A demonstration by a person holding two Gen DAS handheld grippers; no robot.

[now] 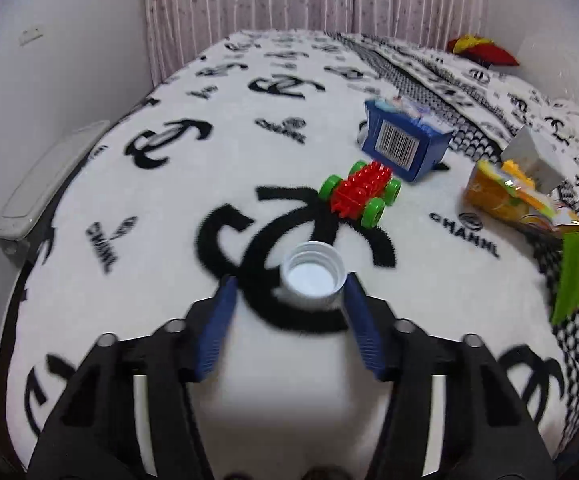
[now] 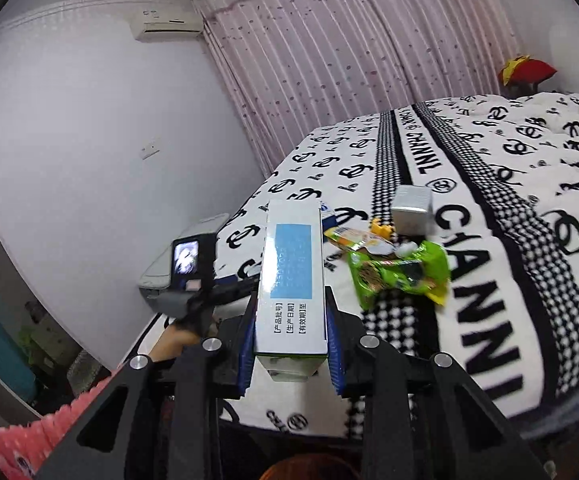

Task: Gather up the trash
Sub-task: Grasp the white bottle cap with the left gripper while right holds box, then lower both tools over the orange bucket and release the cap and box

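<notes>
The small white plastic bottle cap [image 1: 312, 276] on the bed [image 1: 89, 208] lies between the left tongs [image 1: 291, 308], ungripped; pushed from three o'clock, it could roll. The tall white-and-blue cardboard box [image 2: 292, 280] is squeezed by the right tongs [image 2: 292, 340] and could slip.

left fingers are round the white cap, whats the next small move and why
Probably close the left gripper on the white bottle cap: it sits on the blanket between the blue fingers, against one with a gap at the other. The right gripper already grips a white box.
</notes>
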